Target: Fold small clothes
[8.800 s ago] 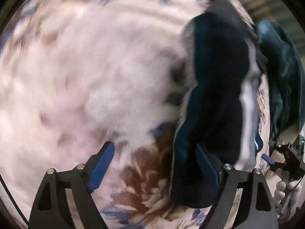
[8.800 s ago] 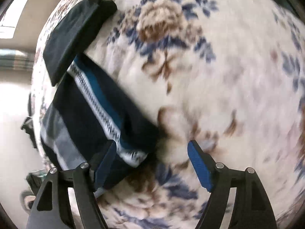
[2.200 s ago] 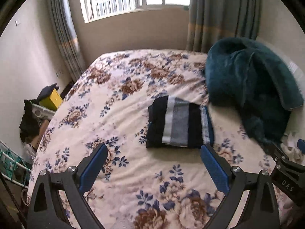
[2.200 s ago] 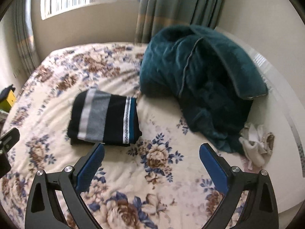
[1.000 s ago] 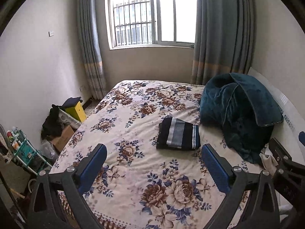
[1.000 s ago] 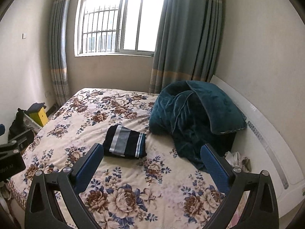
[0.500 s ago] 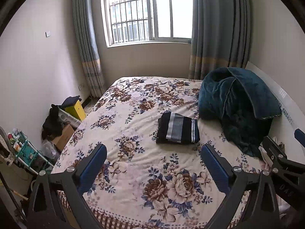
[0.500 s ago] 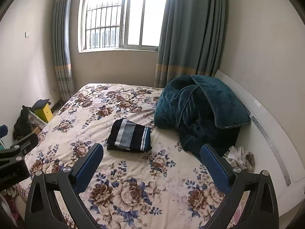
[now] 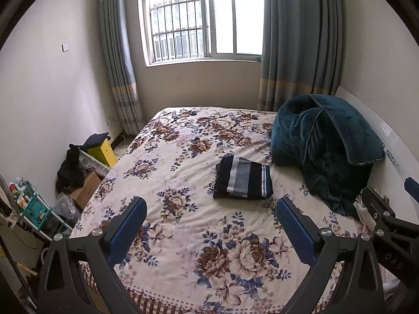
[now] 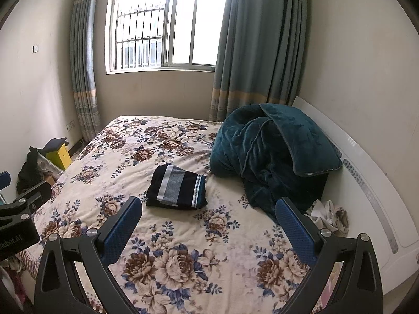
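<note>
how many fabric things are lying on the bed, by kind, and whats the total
folded striped garment: 1
teal blanket: 1
crumpled pale cloth by the headboard: 1
total: 3
</note>
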